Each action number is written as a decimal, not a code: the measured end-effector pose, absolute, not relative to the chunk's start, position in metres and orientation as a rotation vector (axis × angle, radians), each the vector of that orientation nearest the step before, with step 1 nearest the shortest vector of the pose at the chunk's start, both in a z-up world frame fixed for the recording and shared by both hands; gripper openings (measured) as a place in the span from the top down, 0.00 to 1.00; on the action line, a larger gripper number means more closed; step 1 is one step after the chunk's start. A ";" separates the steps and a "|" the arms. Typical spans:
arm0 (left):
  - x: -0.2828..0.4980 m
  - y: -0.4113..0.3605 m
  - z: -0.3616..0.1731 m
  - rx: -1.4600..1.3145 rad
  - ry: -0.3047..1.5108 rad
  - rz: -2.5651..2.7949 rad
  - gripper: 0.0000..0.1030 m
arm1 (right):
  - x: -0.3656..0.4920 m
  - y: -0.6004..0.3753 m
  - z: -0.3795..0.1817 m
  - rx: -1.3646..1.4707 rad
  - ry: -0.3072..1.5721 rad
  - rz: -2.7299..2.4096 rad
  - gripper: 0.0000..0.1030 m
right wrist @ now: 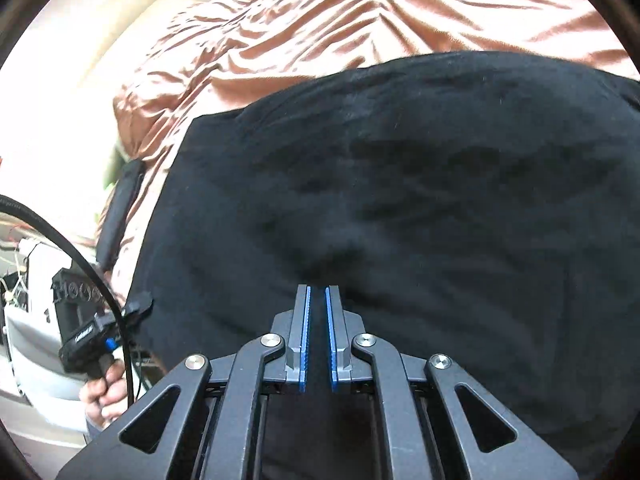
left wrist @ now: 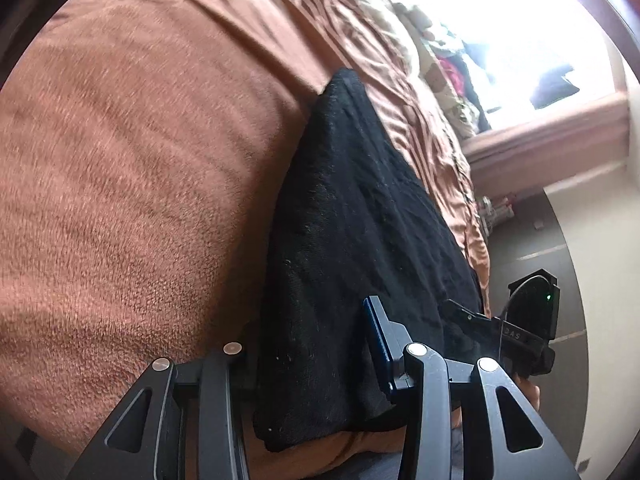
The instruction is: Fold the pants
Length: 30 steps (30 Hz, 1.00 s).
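The black pants (left wrist: pixel 352 216) lie on a bed covered by a brown blanket (left wrist: pixel 140 160). In the left wrist view my left gripper (left wrist: pixel 316 344) stands wide open around the near edge of the pants; the right finger (left wrist: pixel 378 332) shows its blue pad, the left finger is hidden behind the cloth. In the right wrist view the pants (right wrist: pixel 420 200) fill the middle. My right gripper (right wrist: pixel 317 300) hovers over them with its blue pads a narrow gap apart and nothing between them. The right gripper also shows in the left wrist view (left wrist: pixel 532 332), at the pants' right edge.
Wrinkled brown bedding (right wrist: pixel 320 20) stretches beyond the pants. A bright window (left wrist: pixel 520 32) and a heap of clothes (left wrist: pixel 452 68) lie at the far end of the bed. A black cable (right wrist: pixel 80 256) and my left hand on its gripper (right wrist: pixel 100 332) are at the left.
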State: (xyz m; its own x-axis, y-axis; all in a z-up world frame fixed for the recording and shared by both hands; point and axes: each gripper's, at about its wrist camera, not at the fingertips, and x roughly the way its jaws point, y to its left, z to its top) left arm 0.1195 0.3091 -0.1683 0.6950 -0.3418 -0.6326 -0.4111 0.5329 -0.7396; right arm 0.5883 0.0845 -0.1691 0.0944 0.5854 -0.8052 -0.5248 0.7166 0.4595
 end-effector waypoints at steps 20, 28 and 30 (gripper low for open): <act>0.154 0.318 -0.175 -1.140 0.881 0.098 0.59 | 0.636 0.129 -0.159 0.041 1.193 0.726 1.00; 0.158 0.306 -0.140 -1.093 0.828 0.074 0.86 | 0.625 0.133 -0.158 0.022 1.165 0.700 1.00; 0.162 0.302 -0.129 -1.076 0.816 0.066 0.86 | 0.619 0.126 -0.159 0.036 1.184 0.732 1.00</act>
State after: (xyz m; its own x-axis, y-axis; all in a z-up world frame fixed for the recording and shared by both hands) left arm 0.1616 0.3021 -0.1289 0.7131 -0.3285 -0.6193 -0.4232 0.5026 -0.7539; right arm 0.6185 0.1263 -0.1589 0.1779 0.5355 -0.8256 -0.4993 0.7721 0.3932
